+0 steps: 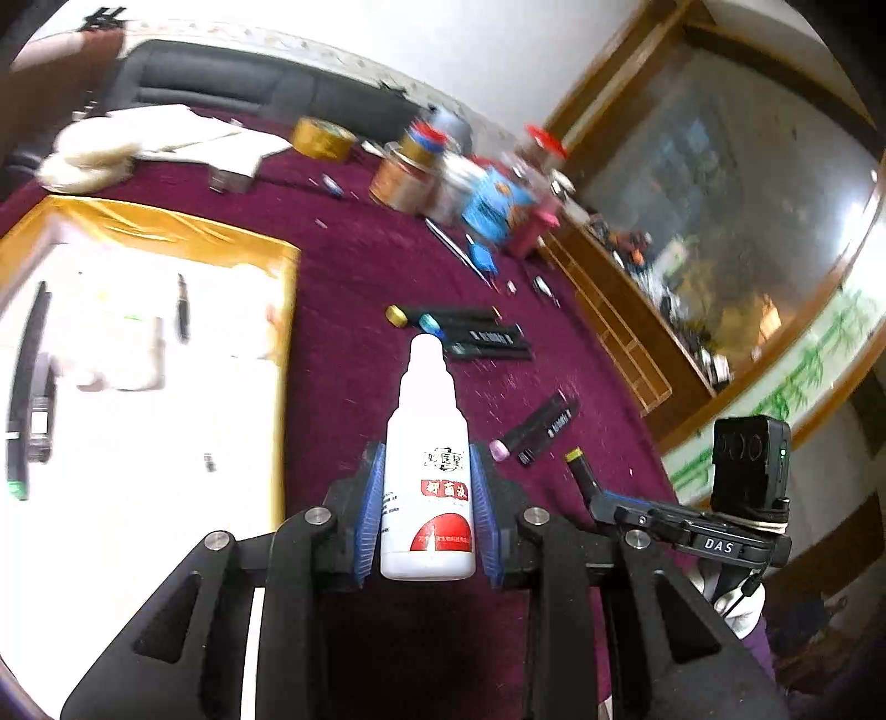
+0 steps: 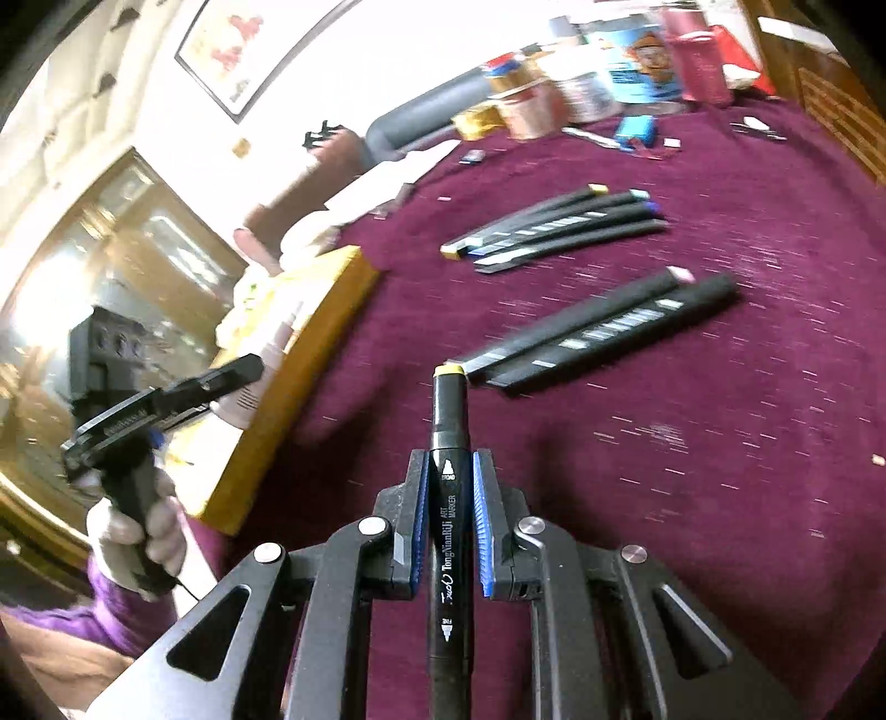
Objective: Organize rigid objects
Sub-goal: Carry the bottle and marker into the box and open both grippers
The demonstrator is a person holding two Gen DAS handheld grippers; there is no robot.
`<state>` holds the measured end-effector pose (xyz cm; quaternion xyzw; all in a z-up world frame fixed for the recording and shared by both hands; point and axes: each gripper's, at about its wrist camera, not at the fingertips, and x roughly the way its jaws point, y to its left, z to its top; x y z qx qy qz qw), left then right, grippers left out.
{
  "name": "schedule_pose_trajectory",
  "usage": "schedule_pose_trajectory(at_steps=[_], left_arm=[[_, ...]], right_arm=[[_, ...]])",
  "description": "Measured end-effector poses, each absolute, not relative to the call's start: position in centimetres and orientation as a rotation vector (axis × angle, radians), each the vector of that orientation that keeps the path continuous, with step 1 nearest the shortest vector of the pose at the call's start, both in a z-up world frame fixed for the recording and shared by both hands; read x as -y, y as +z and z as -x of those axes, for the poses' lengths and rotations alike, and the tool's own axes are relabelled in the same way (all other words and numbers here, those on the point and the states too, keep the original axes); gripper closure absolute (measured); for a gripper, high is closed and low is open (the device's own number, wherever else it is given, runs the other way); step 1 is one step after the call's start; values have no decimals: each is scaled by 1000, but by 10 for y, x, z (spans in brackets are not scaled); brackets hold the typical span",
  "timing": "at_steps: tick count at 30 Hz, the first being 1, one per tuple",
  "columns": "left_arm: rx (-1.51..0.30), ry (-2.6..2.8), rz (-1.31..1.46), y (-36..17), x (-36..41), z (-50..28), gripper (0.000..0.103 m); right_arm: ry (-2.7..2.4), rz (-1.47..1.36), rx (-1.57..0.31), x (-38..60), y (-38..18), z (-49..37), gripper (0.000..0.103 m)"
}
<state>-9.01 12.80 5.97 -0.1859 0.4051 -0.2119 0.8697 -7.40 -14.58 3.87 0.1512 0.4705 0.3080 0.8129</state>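
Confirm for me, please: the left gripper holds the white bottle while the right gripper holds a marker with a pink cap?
Not quite: the cap is yellow, as the right wrist view shows. The left gripper holds the white bottle, and the right gripper holds a yellow-capped marker.

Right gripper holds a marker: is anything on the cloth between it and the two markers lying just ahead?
Nothing visible. The right gripper is shut on the yellow-capped marker; only bare cloth separates it from the marker pair.

Home living room, maroon cloth-covered table (image 1: 360, 266), dark sofa (image 1: 249, 83) at far side, wooden glass-fronted cabinet (image 1: 692, 210) on right, framed picture (image 2: 232, 50) on wall
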Motion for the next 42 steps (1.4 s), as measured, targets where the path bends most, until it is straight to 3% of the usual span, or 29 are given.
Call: schedule_pose_trajectory(at_steps=[9, 17, 42], left_arm=[[-778, -280, 479, 66, -207, 107, 76], [-730, -262, 492, 68, -234, 111, 76], [-827, -66, 544, 36, -322, 95, 76]], right_arm=[[804, -311, -990, 64, 53, 61, 90], [823, -311, -1005, 28, 52, 55, 90], [893, -337, -1065, -52, 61, 31, 89]])
